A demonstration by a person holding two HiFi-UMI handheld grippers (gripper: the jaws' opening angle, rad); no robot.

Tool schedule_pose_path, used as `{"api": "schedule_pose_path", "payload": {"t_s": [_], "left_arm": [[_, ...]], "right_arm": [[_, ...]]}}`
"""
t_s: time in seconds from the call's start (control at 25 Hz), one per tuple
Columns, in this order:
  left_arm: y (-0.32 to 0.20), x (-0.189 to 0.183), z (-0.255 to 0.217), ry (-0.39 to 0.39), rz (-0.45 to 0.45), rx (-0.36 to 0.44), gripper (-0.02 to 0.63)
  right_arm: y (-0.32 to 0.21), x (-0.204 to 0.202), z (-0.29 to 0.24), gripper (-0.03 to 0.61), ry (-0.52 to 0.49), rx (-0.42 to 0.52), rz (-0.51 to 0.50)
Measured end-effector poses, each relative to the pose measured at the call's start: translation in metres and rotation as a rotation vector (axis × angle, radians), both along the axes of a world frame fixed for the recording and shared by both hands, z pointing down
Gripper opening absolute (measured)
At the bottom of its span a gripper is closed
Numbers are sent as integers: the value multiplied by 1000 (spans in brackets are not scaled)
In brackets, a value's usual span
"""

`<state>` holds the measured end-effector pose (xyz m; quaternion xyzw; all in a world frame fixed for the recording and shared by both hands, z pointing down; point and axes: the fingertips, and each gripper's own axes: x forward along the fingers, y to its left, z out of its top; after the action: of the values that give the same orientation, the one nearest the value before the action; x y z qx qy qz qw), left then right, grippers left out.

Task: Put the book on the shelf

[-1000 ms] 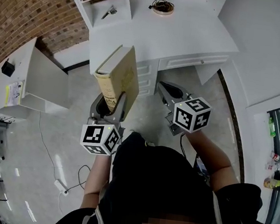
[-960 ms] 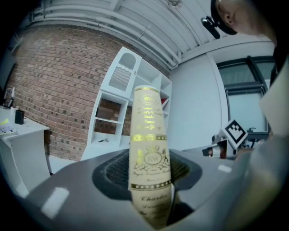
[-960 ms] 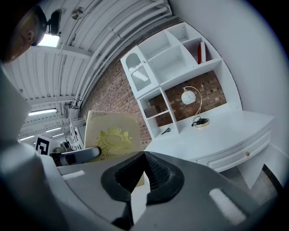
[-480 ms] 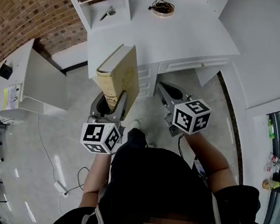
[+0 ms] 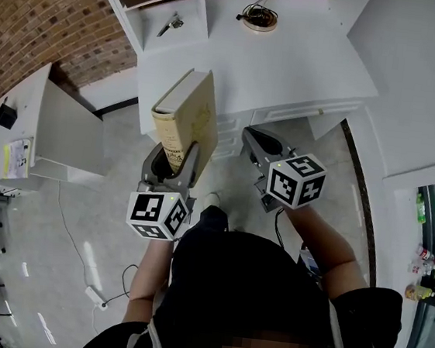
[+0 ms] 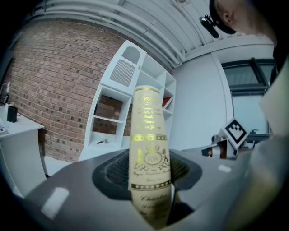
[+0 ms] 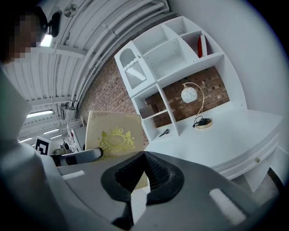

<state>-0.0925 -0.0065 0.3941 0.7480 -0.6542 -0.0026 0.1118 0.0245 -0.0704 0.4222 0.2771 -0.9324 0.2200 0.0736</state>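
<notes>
The left gripper (image 5: 173, 163) squeezes the bottom of a tan book (image 5: 187, 115). Its jaws are part way apart, with the book tight between them. The book stands up, tipped a little, with gold print on its spine. At 3 o'clock from it, the right gripper (image 5: 262, 142) holds nothing, and its jaws touch at the tips. Farther off, at 12 o'clock, is a white desk (image 5: 293, 61). The white shelf (image 5: 155, 2) rises at 11 o'clock from the book, well apart from it.
</notes>
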Motion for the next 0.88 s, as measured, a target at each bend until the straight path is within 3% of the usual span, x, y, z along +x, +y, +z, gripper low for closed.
{"api": "schedule_pose_path", "payload": {"t_s": [0.88], "left_arm": [[-79, -69, -2, 7, 28, 6, 206]], "right_arm": [[-77, -73, -2, -4, 21, 0, 16]]}}
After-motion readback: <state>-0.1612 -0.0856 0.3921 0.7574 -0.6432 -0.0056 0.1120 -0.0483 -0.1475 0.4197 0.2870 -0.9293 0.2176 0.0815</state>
